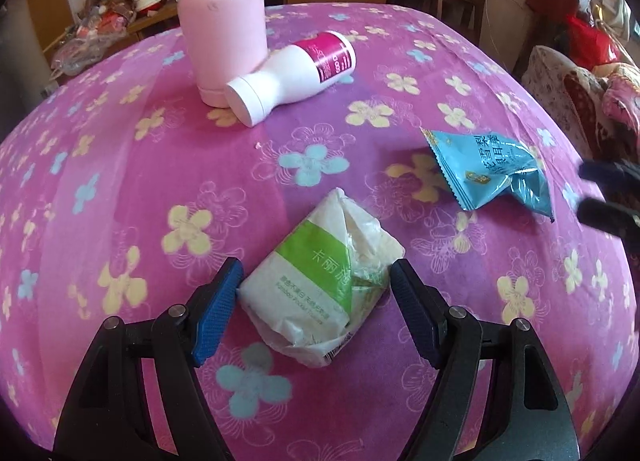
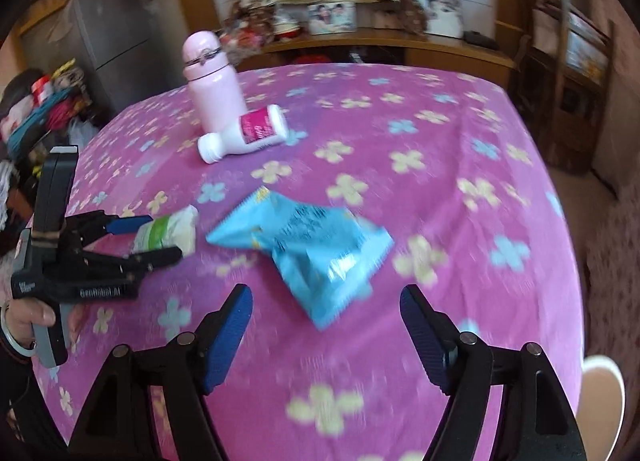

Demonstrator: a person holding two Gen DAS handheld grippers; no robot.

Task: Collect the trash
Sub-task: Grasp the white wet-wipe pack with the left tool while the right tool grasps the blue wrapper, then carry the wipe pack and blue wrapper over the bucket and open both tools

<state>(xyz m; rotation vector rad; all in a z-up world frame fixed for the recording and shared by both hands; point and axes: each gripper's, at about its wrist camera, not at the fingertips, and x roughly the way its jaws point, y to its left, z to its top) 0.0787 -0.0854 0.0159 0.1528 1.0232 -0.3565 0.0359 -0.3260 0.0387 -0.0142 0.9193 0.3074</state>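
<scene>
1. Spread around a tissue pack (image 1: 320,281), the left gripper (image 1: 316,281) has one blue pad (image 1: 218,313) touching the pack's left edge while the other stands just beside its right edge; the pack lies on the table, not yet squeezed.
2. Wide open and holding nothing, the right gripper (image 2: 326,329) hovers over a crumpled blue snack wrapper (image 2: 308,245), which lies on the flowered pink tablecloth (image 2: 460,241) just ahead of its fingertips.
3. Only the right wrist view shows the person's left hand (image 2: 28,321) on the left gripper's handle, a bangle on the wrist, the tool reaching in level from the left side.
4. Only the left wrist view shows the pack's green band and print sharply; the right wrist view is blurred.
5. From the left wrist view, the right gripper shows only as dark fingertips at the right edge, near the wrapper.
6. Farther back, a white bottle (image 1: 292,77) with a magenta label lies on its side touching an upright pink flask (image 1: 222,25).
</scene>
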